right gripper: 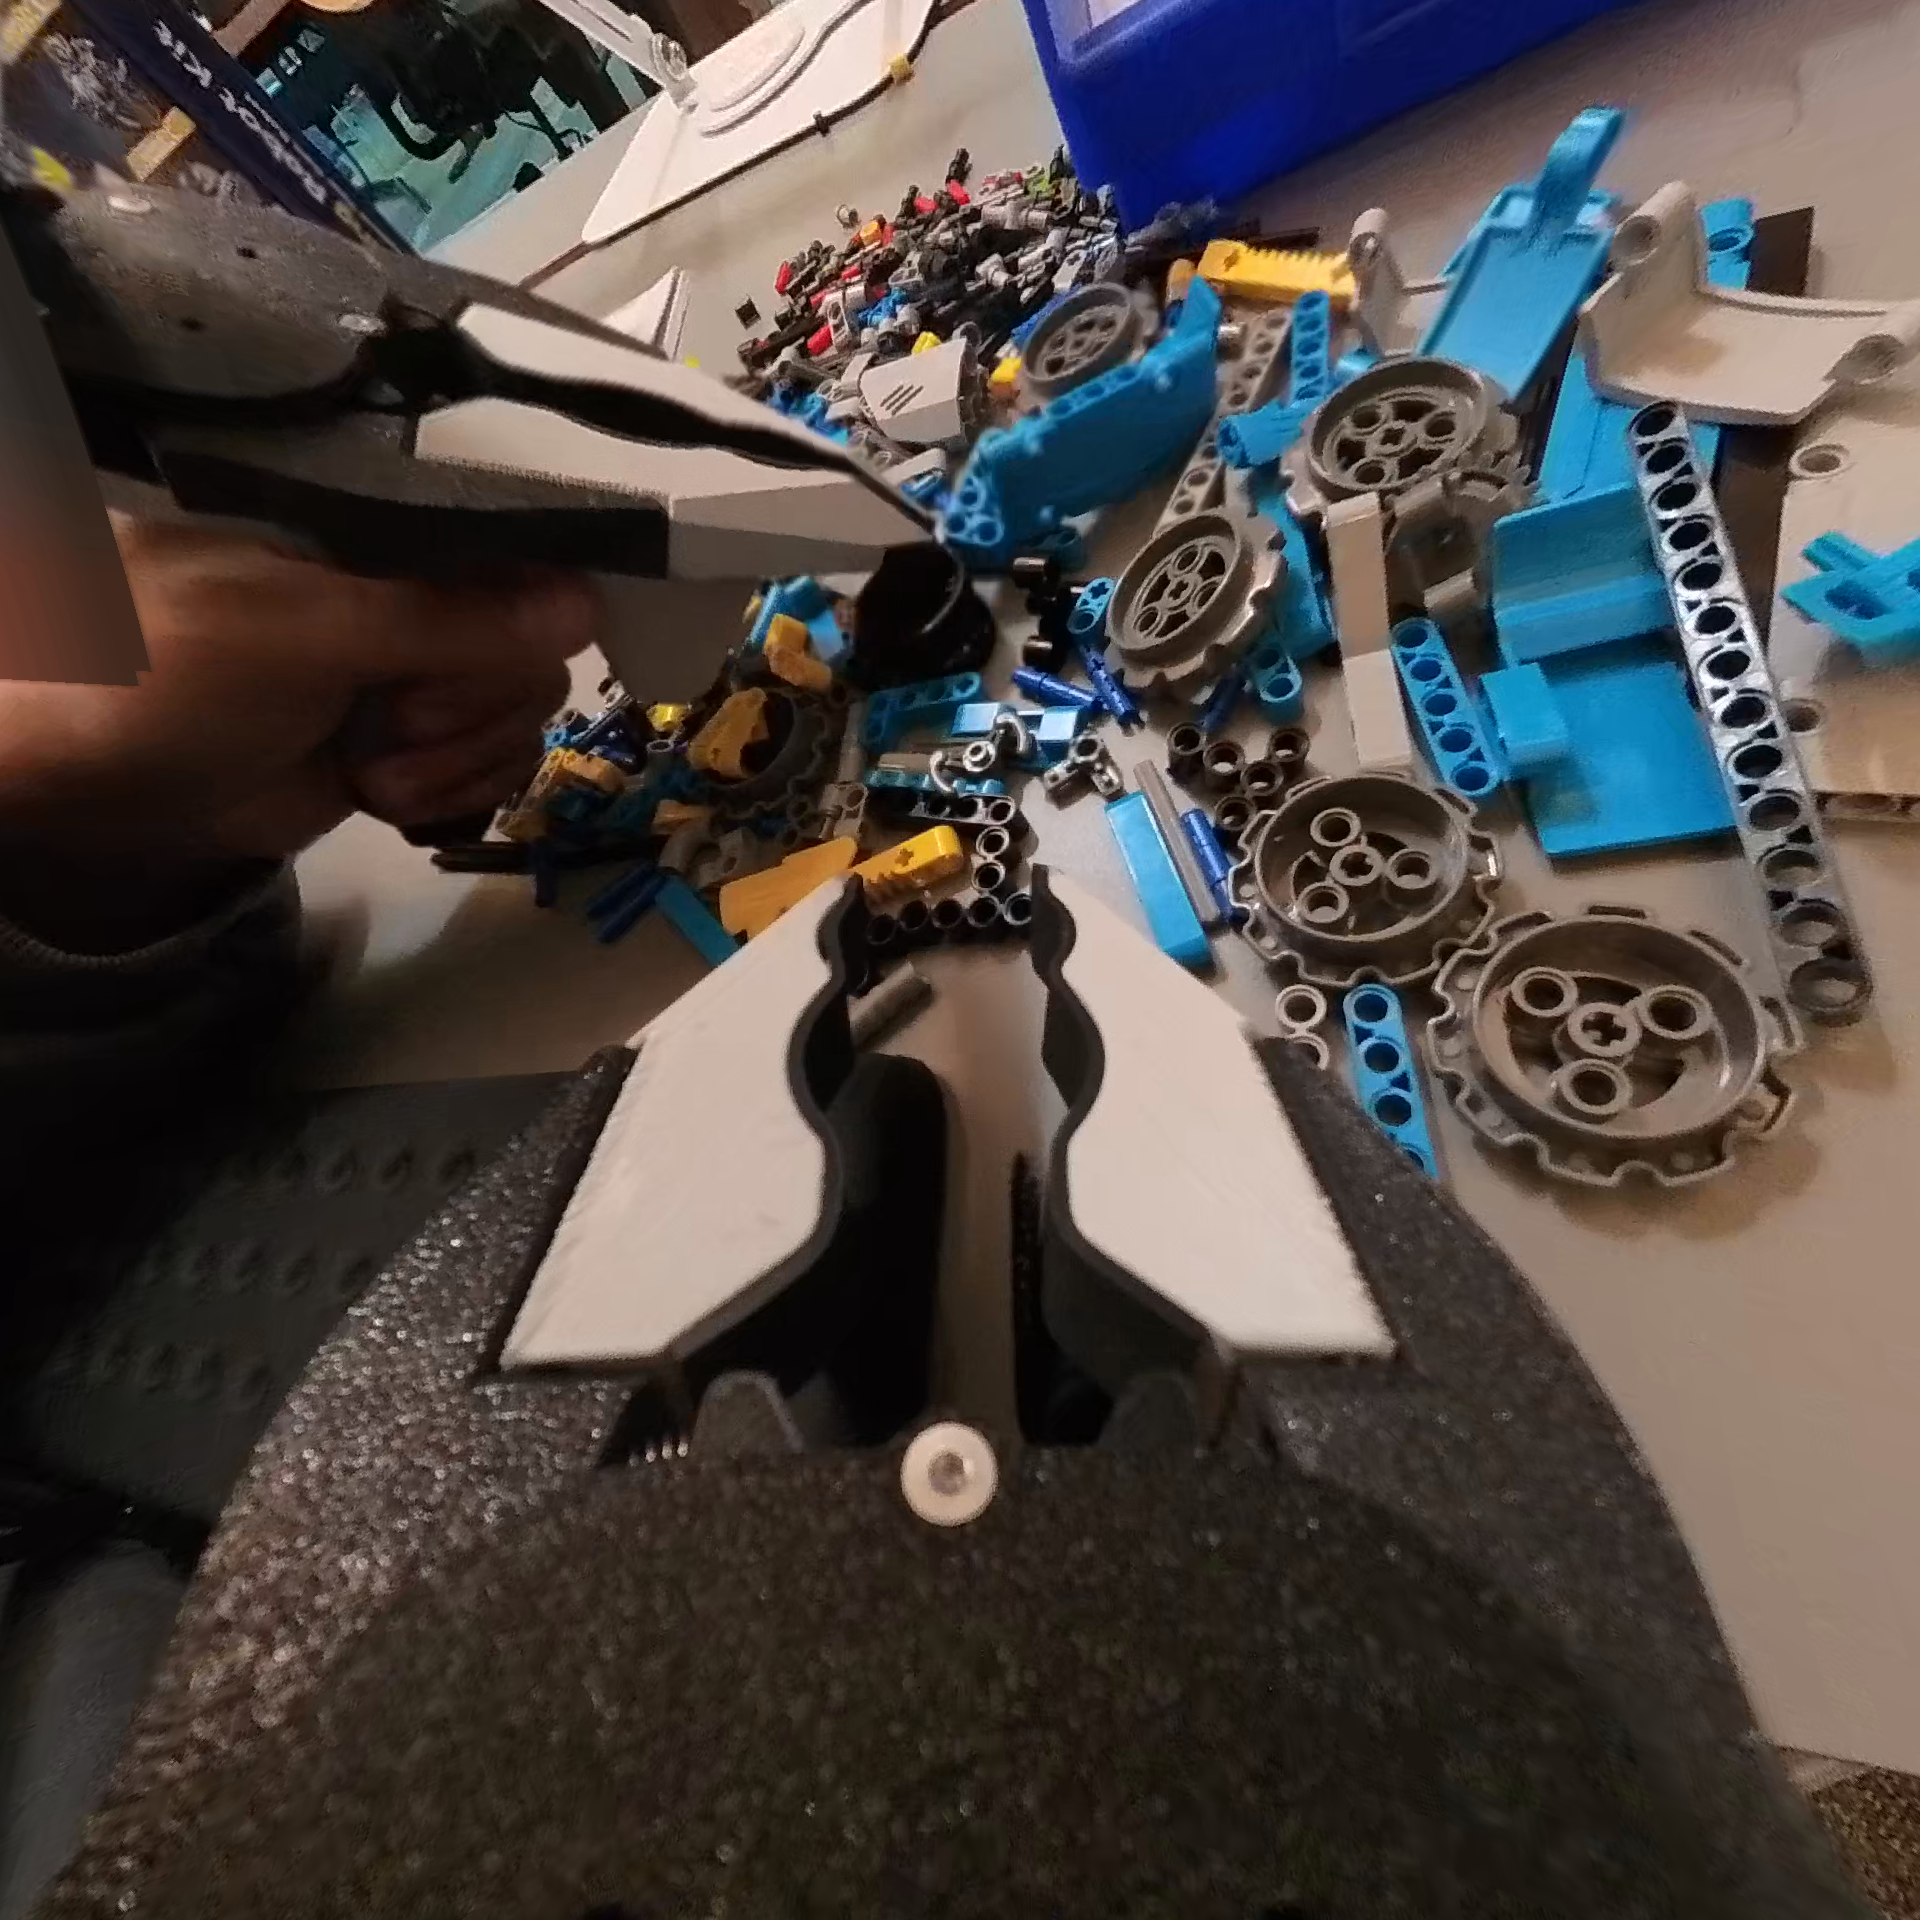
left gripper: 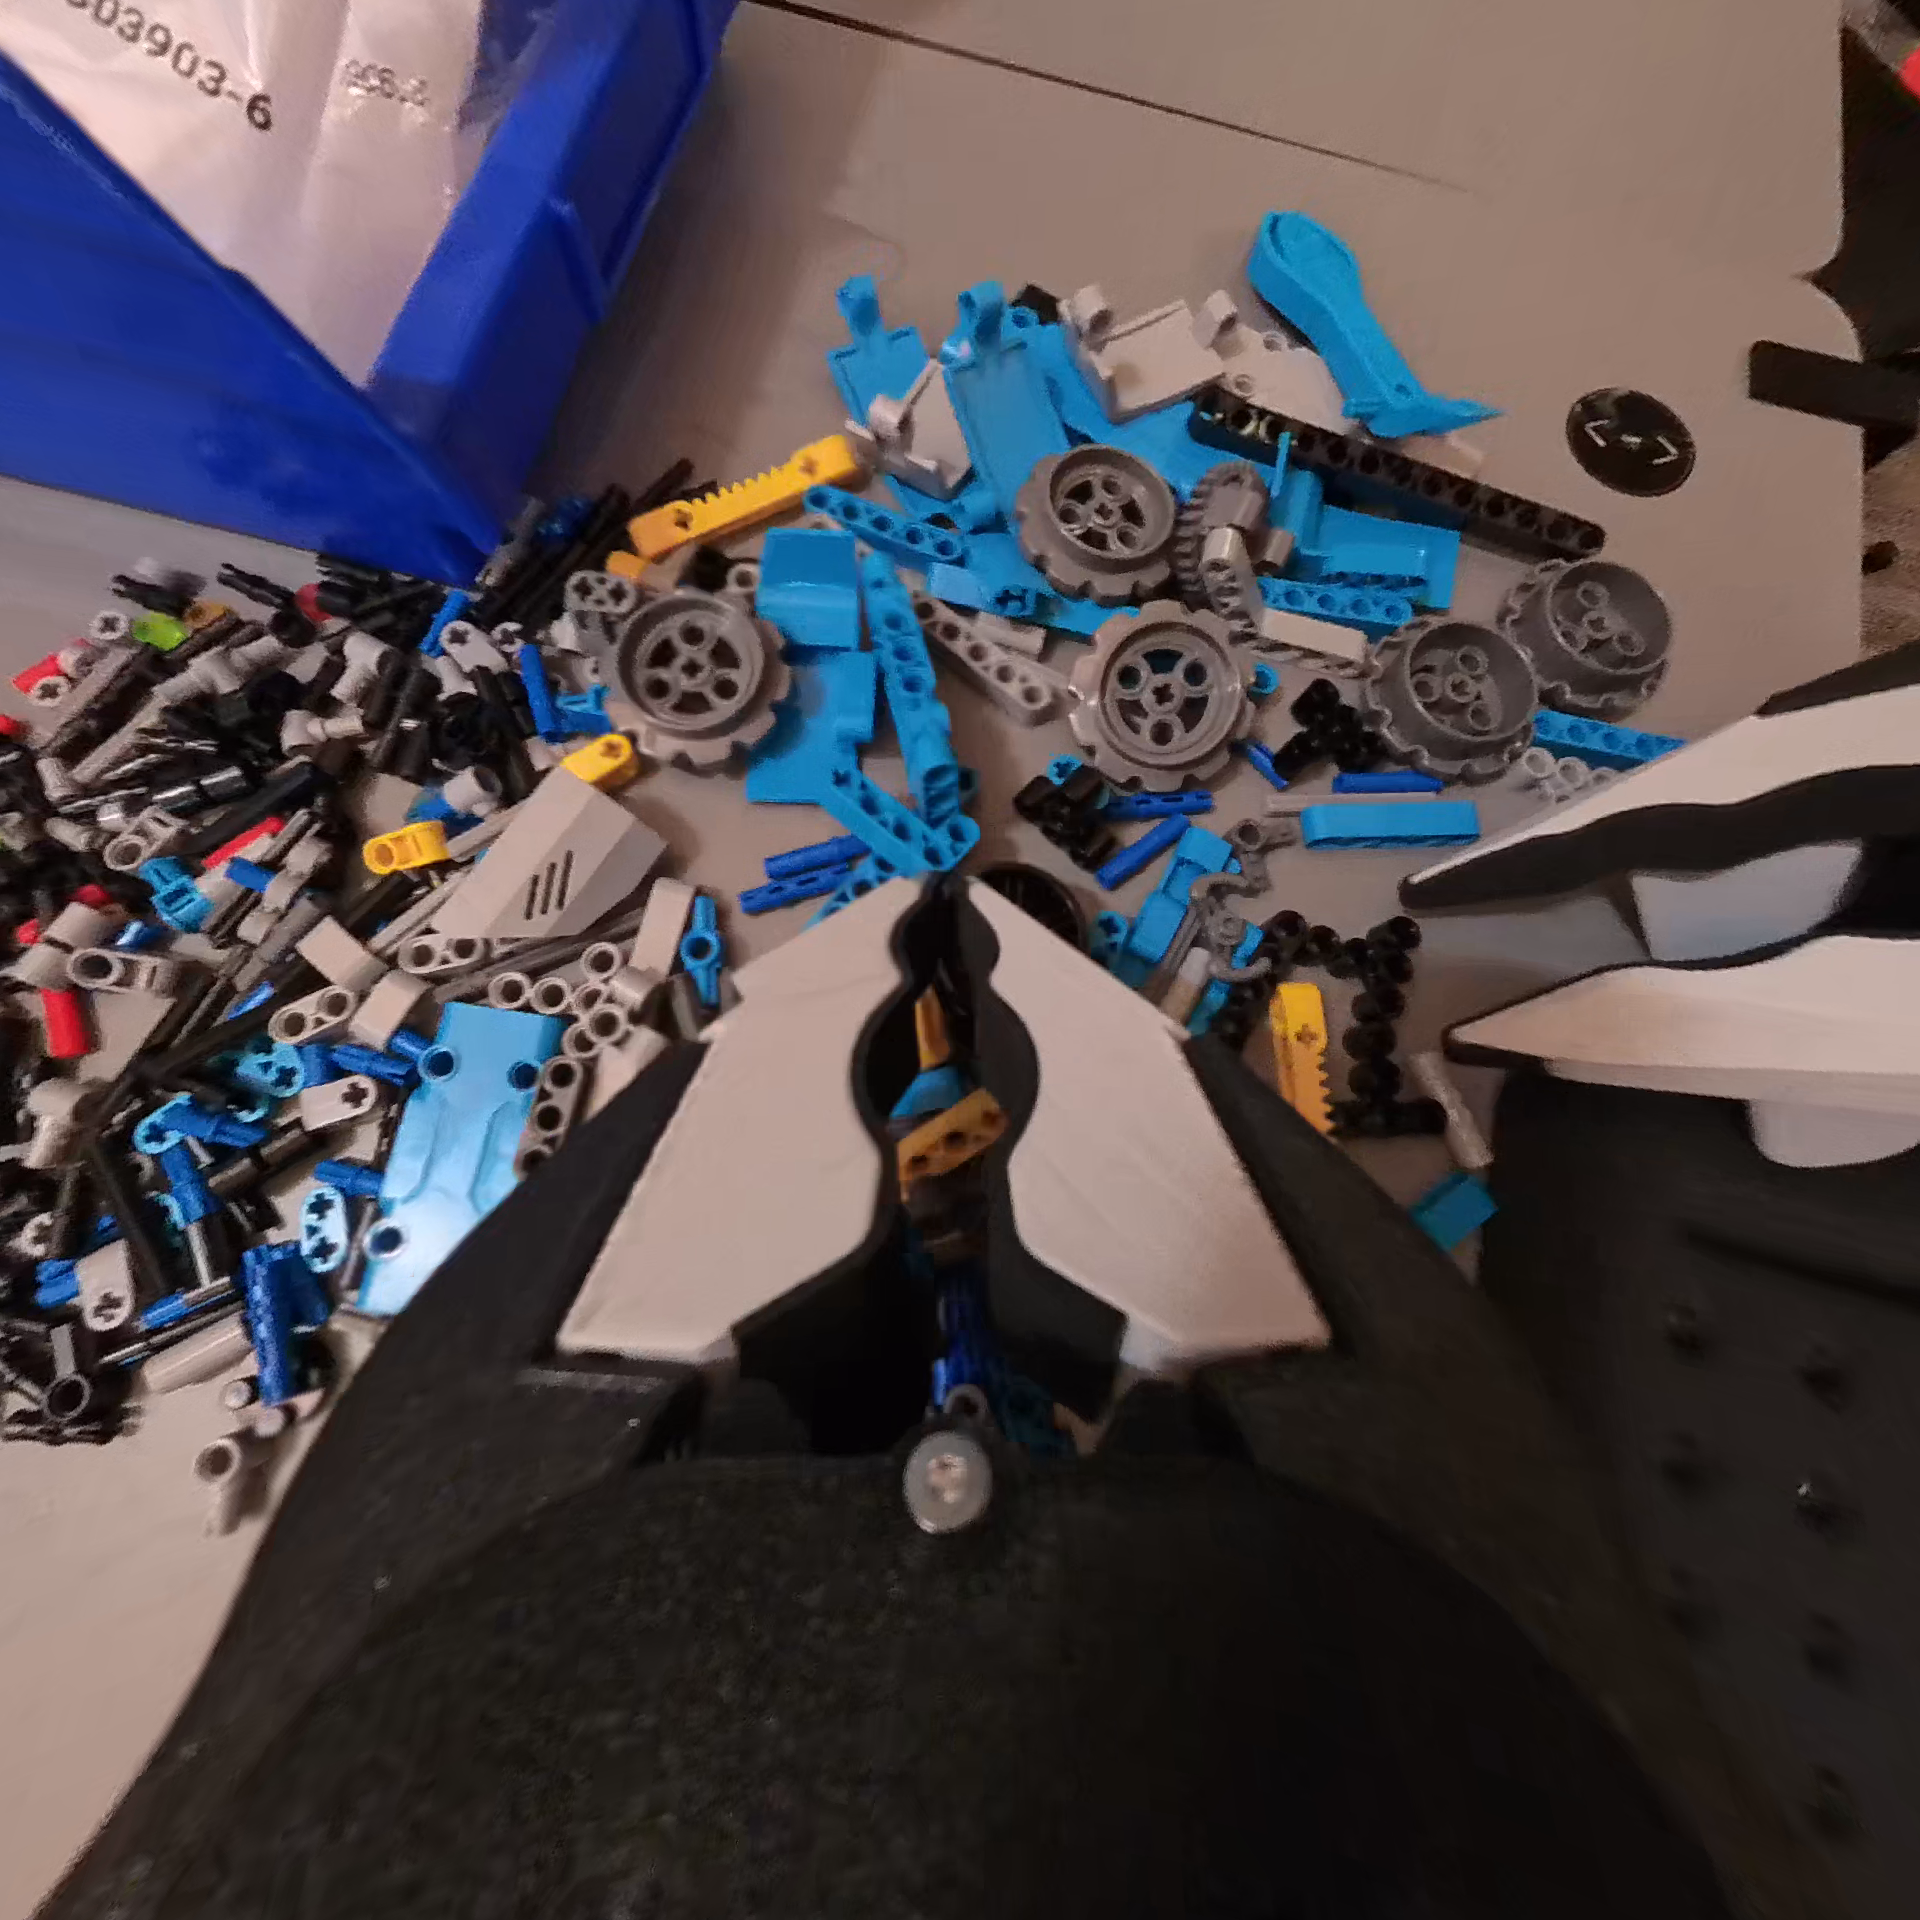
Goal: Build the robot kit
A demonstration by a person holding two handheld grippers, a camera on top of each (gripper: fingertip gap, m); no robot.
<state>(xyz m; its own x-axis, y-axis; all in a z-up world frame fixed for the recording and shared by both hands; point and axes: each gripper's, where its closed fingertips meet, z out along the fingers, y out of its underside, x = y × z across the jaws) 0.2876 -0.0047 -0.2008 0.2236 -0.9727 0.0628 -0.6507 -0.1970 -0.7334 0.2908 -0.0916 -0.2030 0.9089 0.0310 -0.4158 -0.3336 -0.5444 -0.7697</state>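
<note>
Loose building-kit parts, mostly blue, grey and black, lie spread on a grey table (left gripper: 1143, 156). My left gripper (left gripper: 945, 888) is shut, its tips pinched at the rim of a black tyre (left gripper: 1034, 899) in the middle of the parts. It also shows in the right wrist view (right gripper: 928, 540), just above the tilted tyre (right gripper: 920, 623). A yellow and blue assembly (left gripper: 951, 1132) lies under its fingers. My right gripper (right gripper: 948, 891) is open and empty, low over a black holed frame (right gripper: 935, 916) and a yellow toothed piece (right gripper: 914, 864). It shows at the right in the left wrist view (left gripper: 1444, 961).
A blue bin (left gripper: 260, 364) with white bags stands at the back left. Several grey sprocket wheels (right gripper: 1351, 862) and a long holed beam (right gripper: 1745, 665) lie right of my grippers. A heap of small pins (left gripper: 156, 831) lies left. A hand (right gripper: 312, 707) holds the left gripper. There is about 9 cm between the tips of the two grippers.
</note>
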